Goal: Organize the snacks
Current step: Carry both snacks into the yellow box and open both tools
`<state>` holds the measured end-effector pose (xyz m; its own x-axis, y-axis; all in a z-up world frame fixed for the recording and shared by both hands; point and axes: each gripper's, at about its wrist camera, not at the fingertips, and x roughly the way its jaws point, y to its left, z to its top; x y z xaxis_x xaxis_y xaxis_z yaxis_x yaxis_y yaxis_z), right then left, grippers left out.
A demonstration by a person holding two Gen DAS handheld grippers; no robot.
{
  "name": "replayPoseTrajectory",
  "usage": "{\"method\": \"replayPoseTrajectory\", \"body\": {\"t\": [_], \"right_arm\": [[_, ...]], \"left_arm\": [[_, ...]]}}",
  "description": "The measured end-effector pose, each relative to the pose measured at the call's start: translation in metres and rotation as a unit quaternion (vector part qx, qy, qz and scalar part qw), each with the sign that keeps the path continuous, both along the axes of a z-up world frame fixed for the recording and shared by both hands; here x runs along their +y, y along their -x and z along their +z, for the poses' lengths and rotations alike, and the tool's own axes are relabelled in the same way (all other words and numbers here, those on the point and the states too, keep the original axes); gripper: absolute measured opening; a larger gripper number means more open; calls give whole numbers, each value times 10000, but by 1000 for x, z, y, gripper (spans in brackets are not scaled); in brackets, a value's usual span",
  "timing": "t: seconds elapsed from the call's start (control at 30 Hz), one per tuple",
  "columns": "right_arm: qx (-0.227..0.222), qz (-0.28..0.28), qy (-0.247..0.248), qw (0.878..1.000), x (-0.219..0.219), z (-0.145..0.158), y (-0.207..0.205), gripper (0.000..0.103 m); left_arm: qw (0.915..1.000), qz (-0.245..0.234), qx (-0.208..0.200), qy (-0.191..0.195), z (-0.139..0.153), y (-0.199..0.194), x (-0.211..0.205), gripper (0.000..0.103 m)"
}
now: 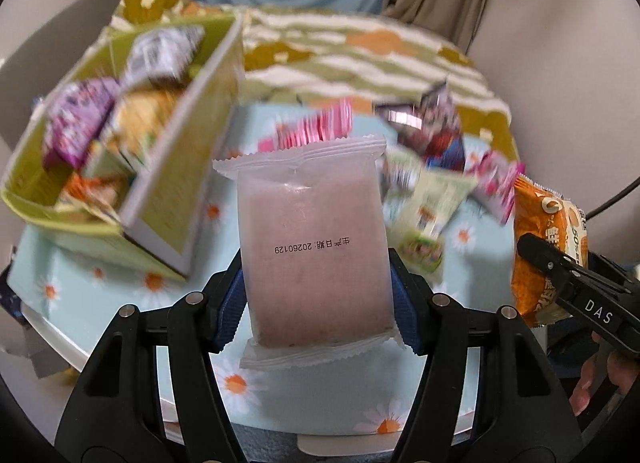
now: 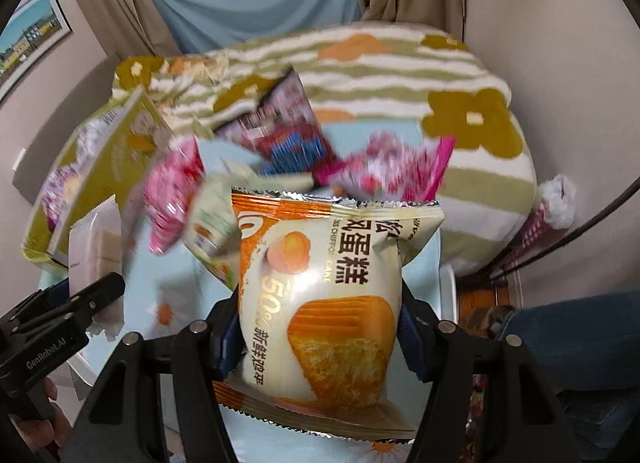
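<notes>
Frosted plastic and foil wrappers, one packet clamped in each gripper above the table.

Left gripper [image 1: 318,283] found closed on pale frosted packet with pinkish cake inside [image 1: 314,247], held upright by its two long sides, crimped ends free. Right gripper [image 2: 320,327] likewise closed on orange-and-cream foil chiffon cake packet [image 2: 324,283], pinched low across its middle. Judged light, puffy and crushable; film probably slick, so side grip on the filled body preferable to the seams, with mild pressure. Green cardboard box with inner dividers [image 1: 188,167] noted to the left, tilted, already partly filled; tall near wall a likely snag on entry. Loose pink, green and dark wrappers [image 1: 436,167] heaped right of centre on daisy-print tablecloth [image 1: 280,395]. Both grippers close together; room between them limited.
</notes>
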<state>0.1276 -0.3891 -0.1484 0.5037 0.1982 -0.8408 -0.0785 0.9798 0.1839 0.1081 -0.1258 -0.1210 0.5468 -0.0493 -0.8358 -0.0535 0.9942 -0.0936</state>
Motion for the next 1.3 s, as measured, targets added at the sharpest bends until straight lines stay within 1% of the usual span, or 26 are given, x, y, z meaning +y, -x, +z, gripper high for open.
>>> {"method": "replayPoseTrajectory", "body": {"t": [0.07,0.13,0.27,0.3,0.4,0.47,0.6,0.73,0.83,0.93,1.1,1.17,1.23,1.3], "right_arm": [[-207,56,-26,9998,4,18,0,60],[-423,163,-52,9990,15,38,-1,60],[-735,393,-295,9961,40,69,-8,60],[-841,488,-383,9945,53,80,-11,60],[-1012,681,-526,9911,84,98,-19,60],[-1090,865,-661,9881,114,109,-26,60],[-1151,1088,-728,9847,164,117,-38,60],[-1026,1193,-864,9838,217,116,-59,60],[-914,1172,-885,9849,251,111,-76,60],[-791,1087,-873,9871,278,104,-93,60],[-624,908,-771,9909,306,91,-113,60],[-532,808,-713,9928,314,82,-121,60],[-459,722,-711,9938,318,75,-126,60],[-419,670,-698,9944,320,71,-127,60]], "left_arm": [[9997,60,-214,67,18,0,7,62],[9989,132,-434,103,37,0,23,62],[9971,201,-723,103,72,-1,58,62],[9967,225,-779,91,80,-3,70,62],[9958,303,-862,47,95,-12,103,62],[9954,339,-898,24,99,-22,124,62],[9958,402,-824,-38,100,-43,173,62],[9972,318,-668,-115,93,-75,219,62],[9982,207,-554,-130,86,-101,246,62],[9990,57,-417,-143,74,-130,267,62],[9995,-248,-116,-147,46,-174,285,62],[9993,-313,9,-182,37,-183,288,68],[9993,-337,-37,-124,33,-182,292,103],[9993,-329,-156,-7,32,-176,299,103]]}}
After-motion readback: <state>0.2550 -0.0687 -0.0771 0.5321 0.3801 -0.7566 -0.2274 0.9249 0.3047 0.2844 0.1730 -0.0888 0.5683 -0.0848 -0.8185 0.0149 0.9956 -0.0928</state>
